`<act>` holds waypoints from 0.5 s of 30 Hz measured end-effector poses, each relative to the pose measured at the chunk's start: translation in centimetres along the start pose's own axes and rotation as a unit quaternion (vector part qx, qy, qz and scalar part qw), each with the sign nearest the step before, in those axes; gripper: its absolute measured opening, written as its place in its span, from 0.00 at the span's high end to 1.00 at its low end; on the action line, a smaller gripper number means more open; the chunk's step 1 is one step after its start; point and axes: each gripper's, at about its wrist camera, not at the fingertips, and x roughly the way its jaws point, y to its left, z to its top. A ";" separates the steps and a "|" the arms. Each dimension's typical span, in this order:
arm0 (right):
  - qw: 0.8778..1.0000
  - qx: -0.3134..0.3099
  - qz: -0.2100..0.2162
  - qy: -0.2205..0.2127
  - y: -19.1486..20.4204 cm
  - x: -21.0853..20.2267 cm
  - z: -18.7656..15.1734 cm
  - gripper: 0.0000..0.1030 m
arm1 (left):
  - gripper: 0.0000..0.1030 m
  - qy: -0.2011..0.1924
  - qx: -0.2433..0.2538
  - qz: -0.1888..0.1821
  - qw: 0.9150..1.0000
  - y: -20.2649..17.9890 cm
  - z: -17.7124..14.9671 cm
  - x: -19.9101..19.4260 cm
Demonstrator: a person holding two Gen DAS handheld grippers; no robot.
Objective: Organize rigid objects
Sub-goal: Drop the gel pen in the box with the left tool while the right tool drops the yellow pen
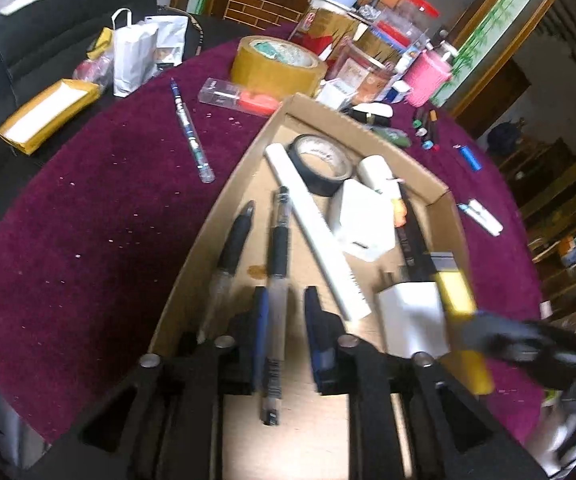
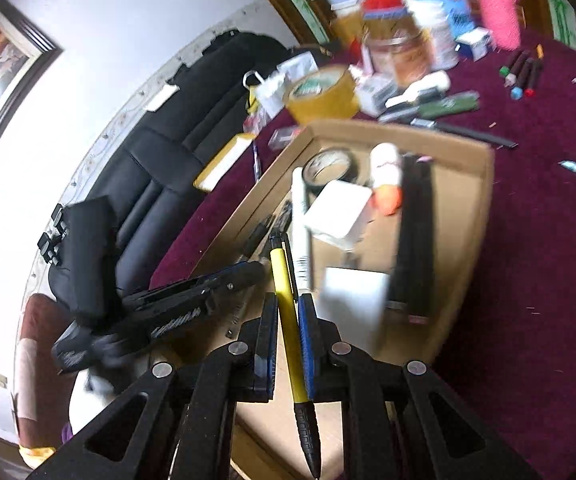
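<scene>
Your left gripper sits low over the near end of the cardboard box, jaws narrowly apart, with a clear gel pen lying loose between them on the box floor; the pads don't look to be pressing it, so that drop looks done. Your right gripper is clamped on a yellow pen, carried above the near box edge. Step in hand, as I read it: bringing the yellow pen in. Next move calls for lowering it into free floor beside the pens, then letting go.

In the box: second black-grip pen, white stick, black tape roll, white block, white charger, black bar. On the worktop: blue pen, brown tape roll, markers.
</scene>
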 end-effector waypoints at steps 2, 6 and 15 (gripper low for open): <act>1.000 0.008 -0.003 0.017 0.4 1.5 0.5 0.89 | 0.63 -0.008 0.001 -0.020 1.000 -0.3 -0.3 -0.9; 0.999 0.013 -0.017 0.036 1.1 4.0 1.3 0.89 | 0.40 -0.055 -0.004 -0.011 0.998 0.2 -1.3 -4.2; 0.997 -0.001 -0.056 0.051 2.5 7.5 1.9 0.88 | 0.32 -0.126 -0.091 -0.067 0.986 5.8 -2.9 -9.3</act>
